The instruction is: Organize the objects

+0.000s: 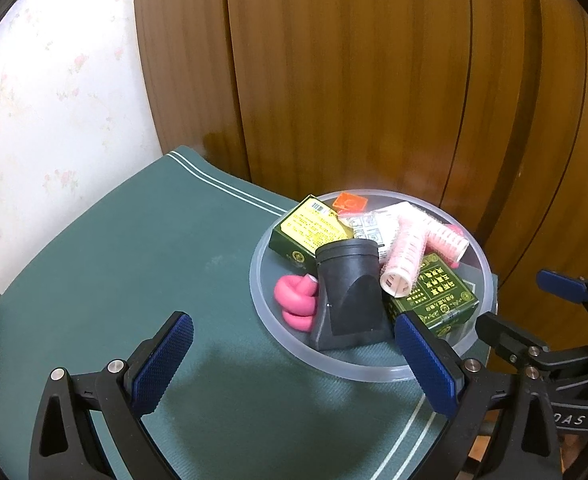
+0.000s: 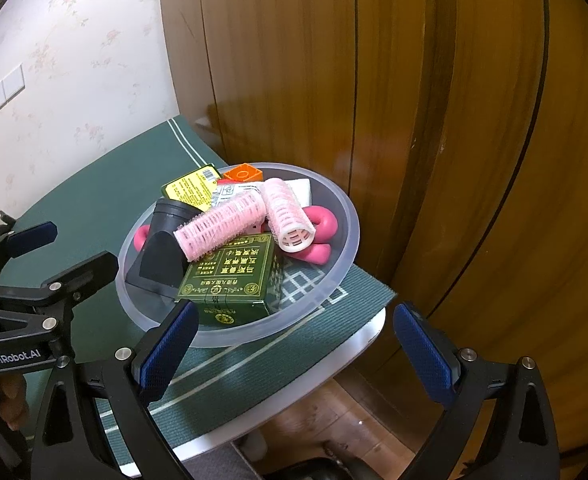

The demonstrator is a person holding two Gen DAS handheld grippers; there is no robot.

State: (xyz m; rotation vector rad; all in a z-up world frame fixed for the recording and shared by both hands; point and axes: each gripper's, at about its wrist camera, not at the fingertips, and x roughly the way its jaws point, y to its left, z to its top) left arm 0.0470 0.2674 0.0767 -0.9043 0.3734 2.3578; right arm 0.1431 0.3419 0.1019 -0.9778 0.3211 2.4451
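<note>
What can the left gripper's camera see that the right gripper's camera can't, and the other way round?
Only the left wrist view shows the long bare stretch of the green mat reaching to the wall.

Only the right wrist view shows the white light switch, the table's pale edge and the wooden floor below it.

Both show the clear bowl holding two green boxes, pink hair rollers, a black nozzle and an orange block, plus the wooden doors behind. Both grippers are open and empty.
</note>
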